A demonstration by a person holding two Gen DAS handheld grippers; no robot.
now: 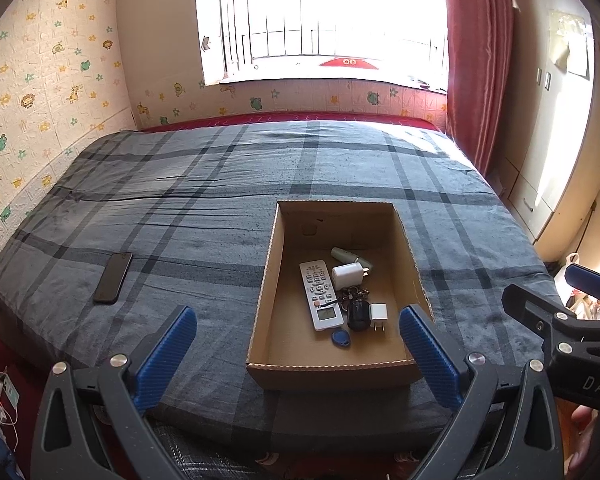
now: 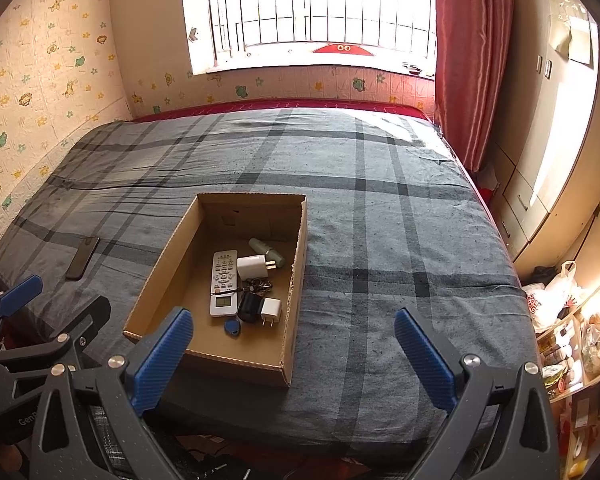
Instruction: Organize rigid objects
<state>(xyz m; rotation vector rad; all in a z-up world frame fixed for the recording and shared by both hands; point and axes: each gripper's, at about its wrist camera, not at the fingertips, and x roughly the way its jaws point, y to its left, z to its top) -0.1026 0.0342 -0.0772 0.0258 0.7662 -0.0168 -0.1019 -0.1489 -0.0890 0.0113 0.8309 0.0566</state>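
An open cardboard box (image 1: 406, 248) (image 2: 168, 248) lies on the bed. Inside it are a white remote (image 1: 320, 294) (image 2: 223, 282), a large white charger (image 1: 348, 275) (image 2: 252, 266), a small white plug (image 1: 378, 316) (image 2: 271, 310), a black round item with keys (image 1: 358, 314) (image 2: 250, 306), a blue key fob (image 1: 340, 338) (image 2: 233, 326) and a pale green tube (image 1: 346, 255) (image 2: 266, 250). A black phone (image 1: 113, 277) (image 2: 83, 257) lies on the blanket left of the box. My left gripper (image 1: 296, 332) and right gripper (image 2: 294, 334) hover open and empty at the bed's near edge.
The grey plaid blanket (image 1: 204, 208) (image 2: 380, 216) covers the whole bed. A window, a red curtain (image 2: 472, 60) and a wardrobe (image 2: 552, 120) stand beyond. Shelves with bags (image 2: 572, 320) are at the right. Cables lie on the floor at the left (image 1: 0, 396).
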